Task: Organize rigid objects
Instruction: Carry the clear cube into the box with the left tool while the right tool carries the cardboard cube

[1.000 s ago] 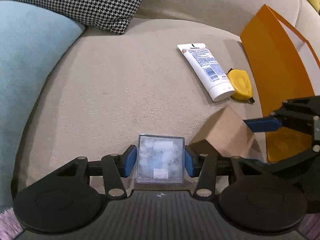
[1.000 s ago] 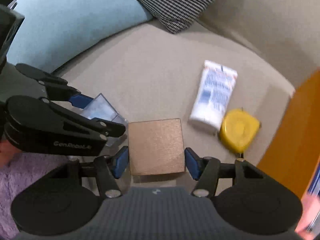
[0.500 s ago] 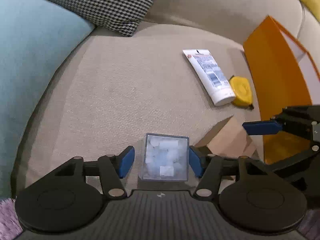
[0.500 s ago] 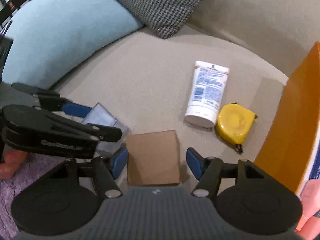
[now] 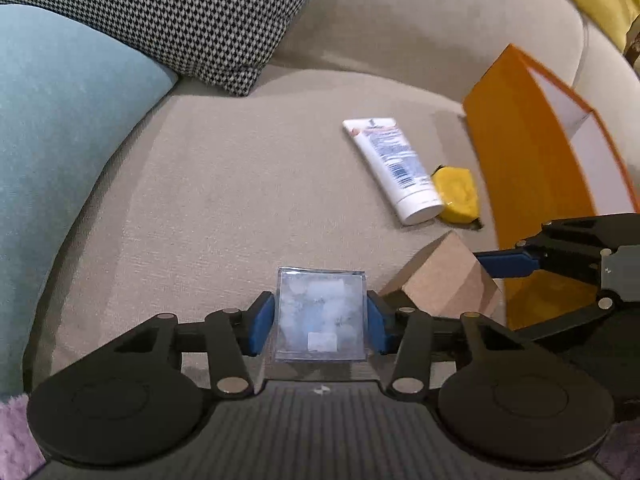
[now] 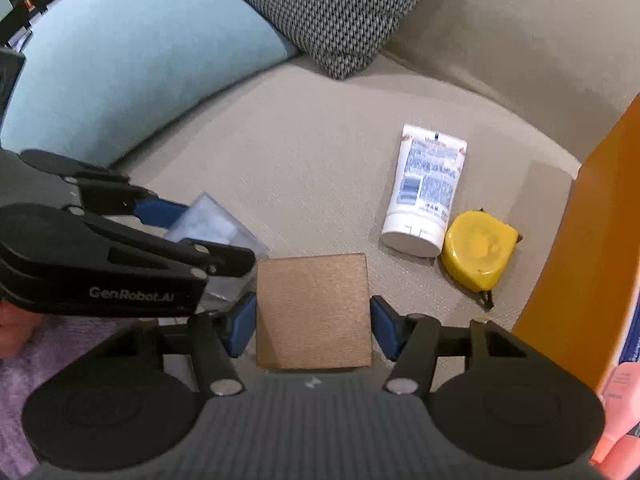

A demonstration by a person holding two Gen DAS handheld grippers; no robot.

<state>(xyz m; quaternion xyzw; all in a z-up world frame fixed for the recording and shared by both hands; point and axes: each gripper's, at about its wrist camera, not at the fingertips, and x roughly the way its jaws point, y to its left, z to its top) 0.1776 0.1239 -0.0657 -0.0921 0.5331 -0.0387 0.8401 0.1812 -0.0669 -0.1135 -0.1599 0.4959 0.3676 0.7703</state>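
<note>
A clear plastic box [image 5: 322, 312] with white bits inside sits between the blue pads of my left gripper [image 5: 320, 328]. The jaws are closing and the pads touch both its sides. Just to its right, a brown cardboard box [image 6: 312, 304] fills the gap of my right gripper [image 6: 313, 328], whose jaws are closing too, pads against its sides. The two grippers are side by side at the near edge of the beige sofa seat [image 5: 224, 200]. The left wrist view shows the brown box [image 5: 448, 284] with one right finger [image 5: 504, 264] on it.
A white tube [image 6: 428, 184] and a yellow tape measure [image 6: 476, 250] lie together further back on the seat. An open orange bag [image 5: 532, 168] stands at the right. A light blue cushion [image 5: 60, 140] and a houndstooth cushion [image 5: 180, 12] line the left and back.
Half a second ago both grippers stood wider, with gaps beside the boxes. Now both pairs of pads have come back in against the clear box and the brown box.
</note>
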